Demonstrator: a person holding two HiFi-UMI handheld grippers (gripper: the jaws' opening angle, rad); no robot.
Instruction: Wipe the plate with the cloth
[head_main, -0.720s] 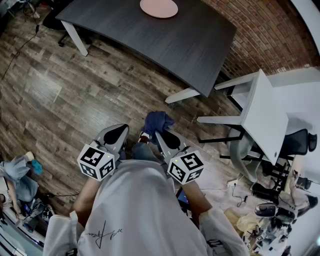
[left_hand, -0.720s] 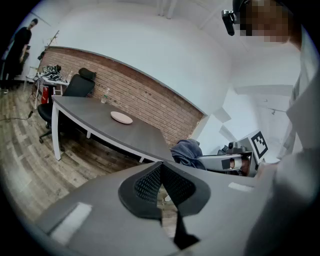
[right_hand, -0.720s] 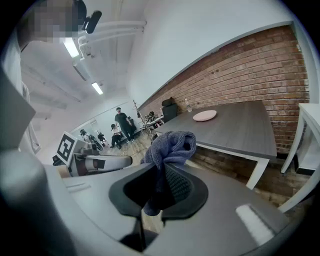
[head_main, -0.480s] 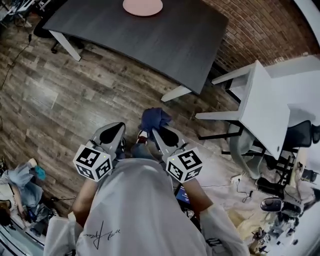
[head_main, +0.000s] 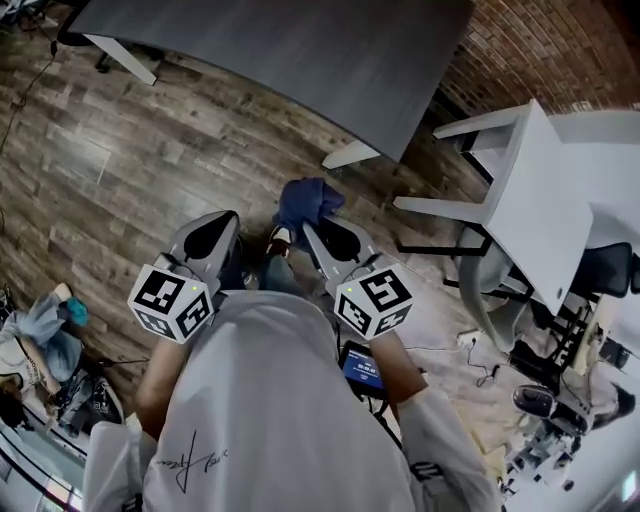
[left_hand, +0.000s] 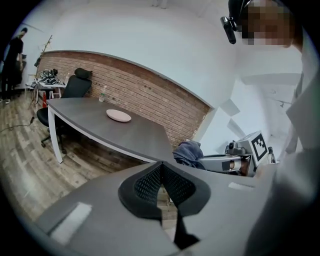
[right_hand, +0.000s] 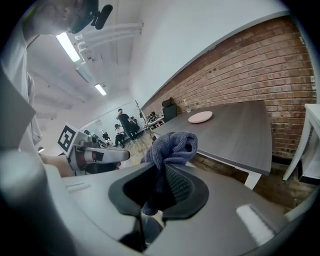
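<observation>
**A:** Where's the plate (left_hand: 119, 116)?

**B:** On the far part of the table (head_main: 300, 50), well ahead of me; both gripper views show it, pink and bare. It has slipped off the top of the head view in the last half second, and the table edge sits nearer; I judge I'm walking in on it.

**A:** And the cloth (right_hand: 170, 145)?

**B:** Blue and bunched, pinched in my right claw (right_hand: 159, 172); the jaws are closed on its lower fold and the rest bulges out above them; that hold hasn't changed.

**A:** The left claw (left_hand: 161, 172)?

**B:** Closed on nothing; the jaw tips meet, with only floor behind them; it rides beside the right one, near my chest.

**A:** So the wiping?

**B:** Not begun; cloth and plate are well apart; I'd say the approach must finish first.
</observation>
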